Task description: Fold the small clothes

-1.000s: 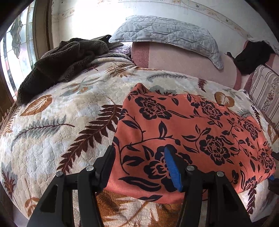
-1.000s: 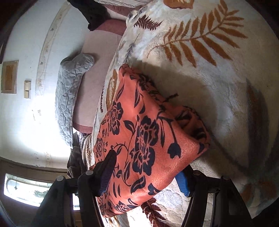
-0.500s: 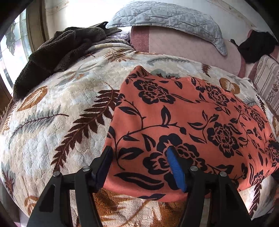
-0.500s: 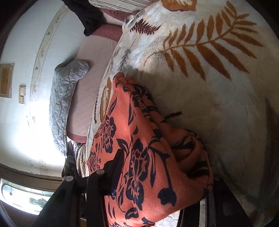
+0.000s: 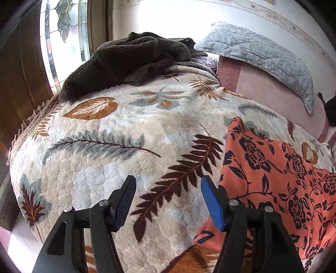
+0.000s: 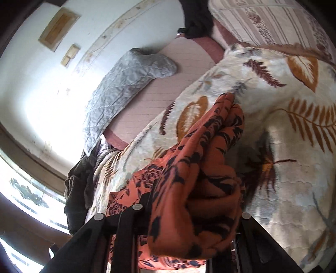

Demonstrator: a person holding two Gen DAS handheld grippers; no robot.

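An orange garment (image 5: pixel 279 178) with a black flower print lies on the leaf-patterned bedspread (image 5: pixel 126 136), at the right of the left wrist view. My left gripper (image 5: pixel 168 201) is open and empty, above the bedspread just left of the garment's edge. In the right wrist view the same garment (image 6: pixel 201 180) is bunched up and lifted between the fingers of my right gripper (image 6: pixel 189 226), which is shut on it. Its fingertips are hidden by the cloth.
A dark brown fleece (image 5: pixel 130 61) lies at the bed's far left corner near a window. A grey quilted pillow (image 5: pixel 262 54) leans on a pink headboard (image 5: pixel 273 88). A black item (image 6: pixel 197 16) and a striped cushion (image 6: pixel 273 23) sit beyond the bed.
My left gripper has moved left off the garment and now sits over bare bedspread. My right gripper has closed on the garment's end and lifted it, bunching the cloth.
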